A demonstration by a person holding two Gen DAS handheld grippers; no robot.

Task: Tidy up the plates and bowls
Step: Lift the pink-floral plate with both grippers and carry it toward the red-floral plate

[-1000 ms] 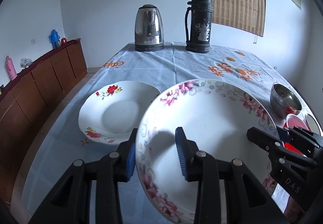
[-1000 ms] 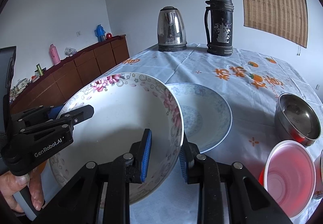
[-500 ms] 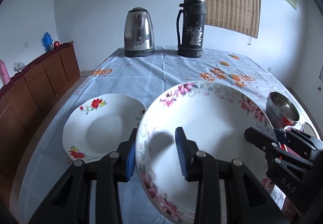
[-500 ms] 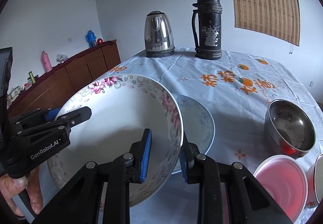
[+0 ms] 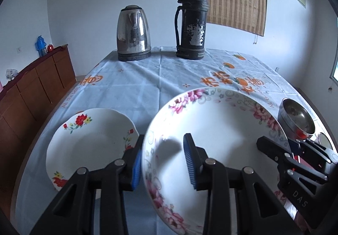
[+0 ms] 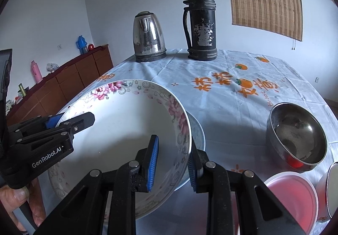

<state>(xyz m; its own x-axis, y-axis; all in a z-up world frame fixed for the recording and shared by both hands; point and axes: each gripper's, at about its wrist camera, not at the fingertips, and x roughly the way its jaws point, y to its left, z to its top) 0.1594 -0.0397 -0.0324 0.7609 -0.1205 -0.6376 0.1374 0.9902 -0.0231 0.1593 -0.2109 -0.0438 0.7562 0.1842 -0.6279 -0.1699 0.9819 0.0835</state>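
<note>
My left gripper (image 5: 162,158) and right gripper (image 6: 173,163) on opposite rims of the big bowl (image 5: 215,150), plate (image 5: 93,142) on the table (image 5: 147,82) to its left, steel bowl (image 6: 295,137) to its right, kettle (image 5: 133,33) and flask (image 5: 192,23) side by side behind.

pink-flowered bowl (image 5: 211,129) between left gripper (image 5: 162,161) jaws, above table (image 5: 137,87), beside red-flowered plate (image 5: 88,142)
</note>
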